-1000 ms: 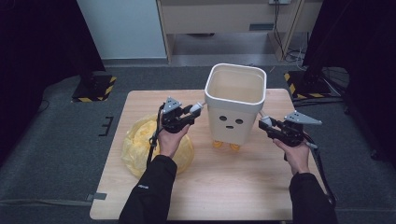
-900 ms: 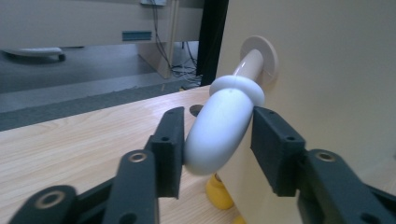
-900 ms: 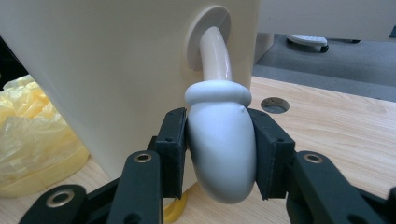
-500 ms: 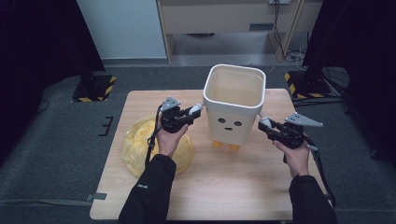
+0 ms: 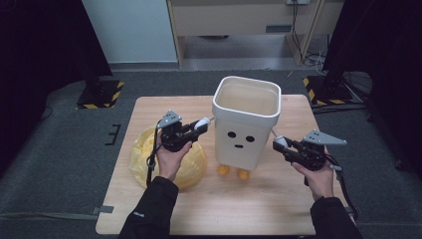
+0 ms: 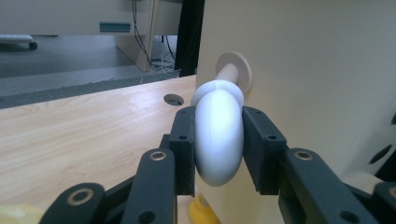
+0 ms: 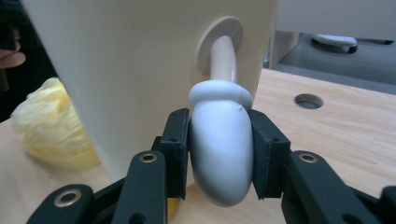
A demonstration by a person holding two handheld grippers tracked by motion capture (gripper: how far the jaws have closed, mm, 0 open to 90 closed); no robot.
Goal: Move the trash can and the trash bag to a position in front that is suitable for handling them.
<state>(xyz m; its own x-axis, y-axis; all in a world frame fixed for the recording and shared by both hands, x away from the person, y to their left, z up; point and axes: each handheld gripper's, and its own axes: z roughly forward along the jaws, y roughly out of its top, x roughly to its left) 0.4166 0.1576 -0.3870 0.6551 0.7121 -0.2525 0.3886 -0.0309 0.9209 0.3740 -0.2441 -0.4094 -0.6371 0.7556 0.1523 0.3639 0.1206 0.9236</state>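
a: where is the bin?

b: standing upright on the tabletop, on small orange feet, yellow bag lying near its left side.

a: already held?

b: yes. left gripper closed on the left handle, right gripper closed on the right handle. both jaws pressing the rounded white knobs from two sides.

a: heavy?

b: probably light, looks like empty rigid plastic. knobs smooth and round, so perhaps slippery. better to lift both sides evenly and keep level, otherwise may tilt or slide out.
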